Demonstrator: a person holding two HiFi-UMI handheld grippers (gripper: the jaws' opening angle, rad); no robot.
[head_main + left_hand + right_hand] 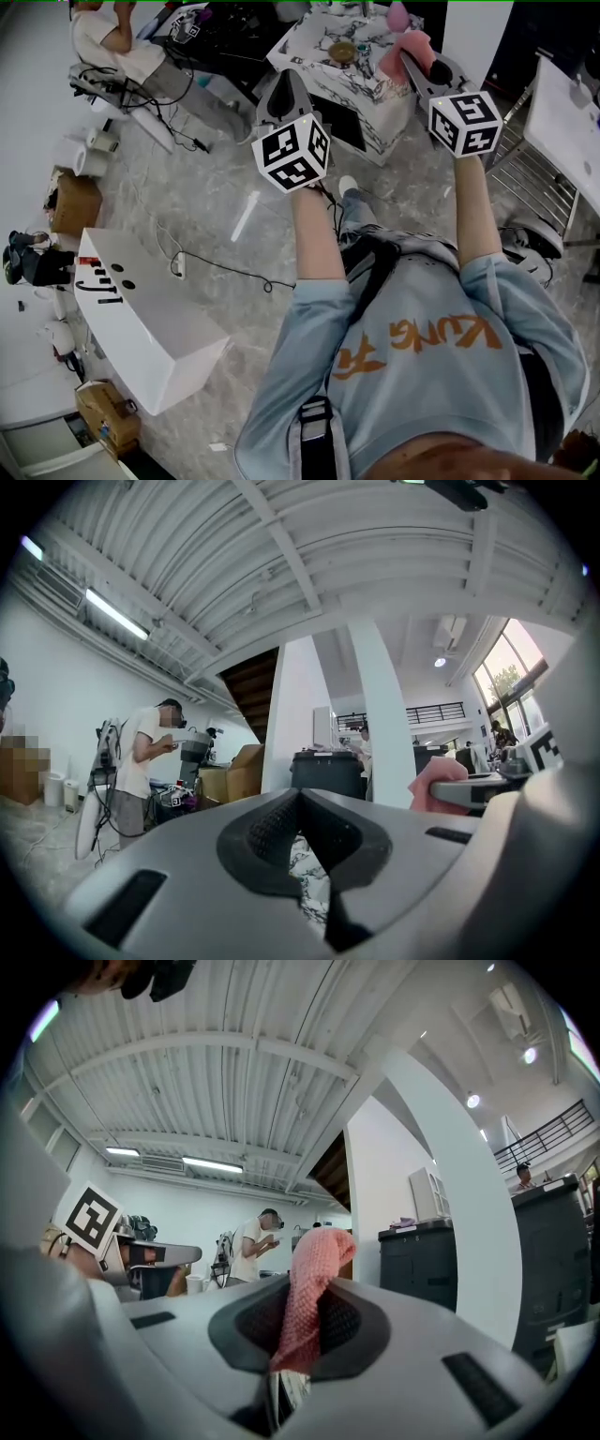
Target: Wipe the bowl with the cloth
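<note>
- The right gripper (302, 1309) is clamped on the pink cloth (314, 1279). A folded length of it stands up out of the jaws and bunches over at the top.
- In the head view the right gripper (412, 64) is held out ahead of the person. The cloth (405, 49) at its tip shows over the right-hand part of a marble-patterned table (323, 82).
- The left gripper (300, 797) is closed with nothing between its jaws. Its tip (288, 77) shows at the table's left-hand edge.
- The bowl (342, 52), small and brownish, sits around the middle of the table top and is touched by neither gripper.
- Key relation: in the head view the bowl lies between the two tips. It is to the left of the cloth and to the right of the empty left gripper, about as far from one as from the other.
- Both gripper views look out level across the room and neither takes in the bowl, so how high the grippers stand above it cannot be told.
- The bowl is round, so no long axis governs the approach.
- Judgement: the cloth hand likely has to come down and leftward to the bowl. The left gripper, just beside the table's left edge, is well placed to open and steady the rim.
</note>
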